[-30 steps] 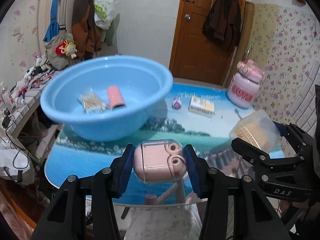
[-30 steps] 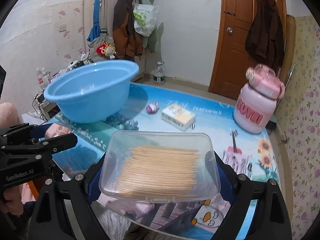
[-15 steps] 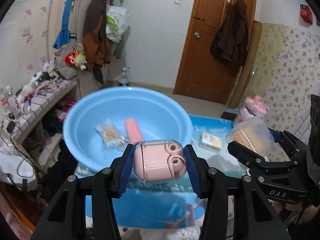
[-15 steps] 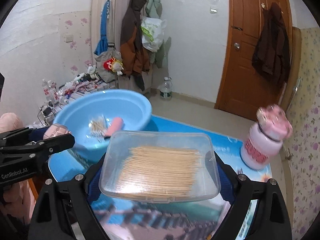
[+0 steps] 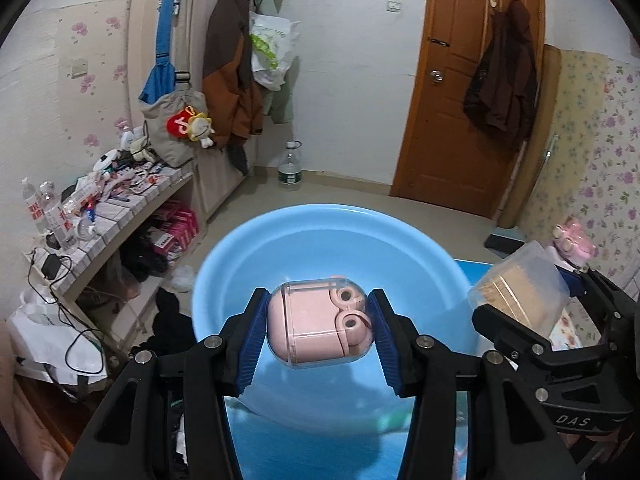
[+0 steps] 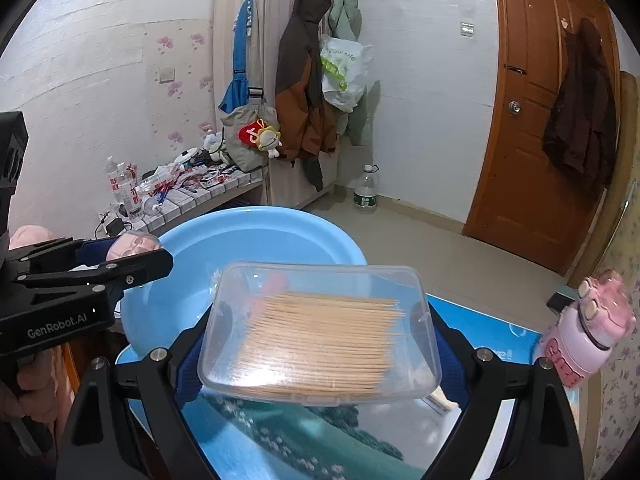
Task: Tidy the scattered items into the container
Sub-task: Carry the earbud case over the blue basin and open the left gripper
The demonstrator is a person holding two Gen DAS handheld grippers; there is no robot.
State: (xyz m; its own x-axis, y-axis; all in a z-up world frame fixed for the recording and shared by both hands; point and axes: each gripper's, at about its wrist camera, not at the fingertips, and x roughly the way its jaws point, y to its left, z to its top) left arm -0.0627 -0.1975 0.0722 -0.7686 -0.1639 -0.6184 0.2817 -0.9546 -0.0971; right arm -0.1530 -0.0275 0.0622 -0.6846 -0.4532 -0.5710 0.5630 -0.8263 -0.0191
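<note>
Now both loads hang ahead of the basin (image 5: pixel 332 236): the left gripper (image 5: pixel 318 326) pinches the pink case (image 5: pixel 312 324), the right gripper (image 6: pixel 320 340) spans the toothpick box (image 6: pixel 320 328). Carry each past the near rim, lower inside, then part the jaws gently

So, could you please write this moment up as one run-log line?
left gripper: shut on pink earbud case | right gripper: shut on clear toothpick box | both held in front of blue basin | nothing released yet
</note>
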